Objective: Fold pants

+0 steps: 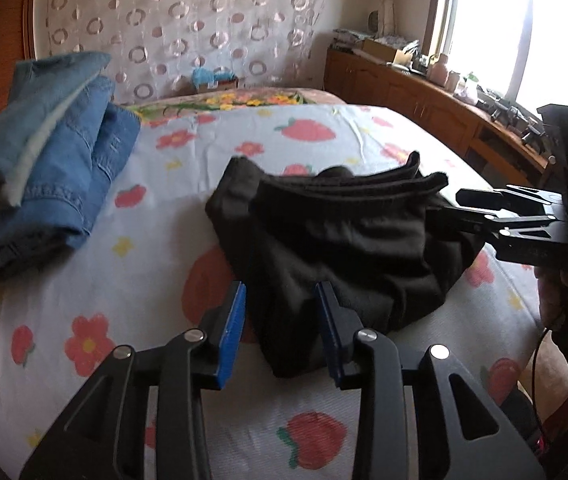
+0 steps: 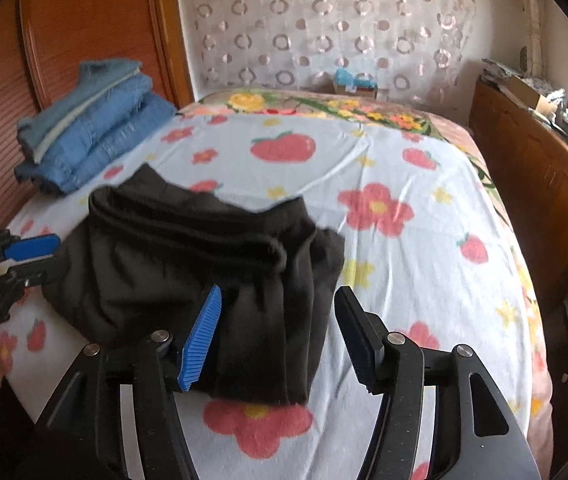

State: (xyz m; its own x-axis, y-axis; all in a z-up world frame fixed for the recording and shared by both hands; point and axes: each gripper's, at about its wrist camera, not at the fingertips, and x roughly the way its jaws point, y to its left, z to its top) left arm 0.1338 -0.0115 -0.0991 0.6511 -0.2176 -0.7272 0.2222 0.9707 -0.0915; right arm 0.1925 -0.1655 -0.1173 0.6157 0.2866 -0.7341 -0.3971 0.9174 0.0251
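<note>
Dark brown pants [image 1: 336, 240] lie folded in a bundle on the flowered bed sheet [image 1: 143, 240]; they also show in the right wrist view [image 2: 187, 272]. My left gripper [image 1: 279, 312] is open, its blue-padded fingers straddling the near edge of the bundle. It appears at the left of the right wrist view [image 2: 39, 256]. My right gripper [image 2: 277, 312] is open, with the near end of the pants between its fingers. In the left wrist view it reaches in from the right [image 1: 450, 208] at the bundle's side.
A stack of folded blue jeans [image 1: 43, 152] sits at the bed's far left [image 2: 91, 124]. A wooden headboard [image 2: 83, 28] stands behind it. A wooden cabinet [image 1: 424, 100] with clutter runs along the right under the window. A small box [image 2: 354, 86] lies at the far end.
</note>
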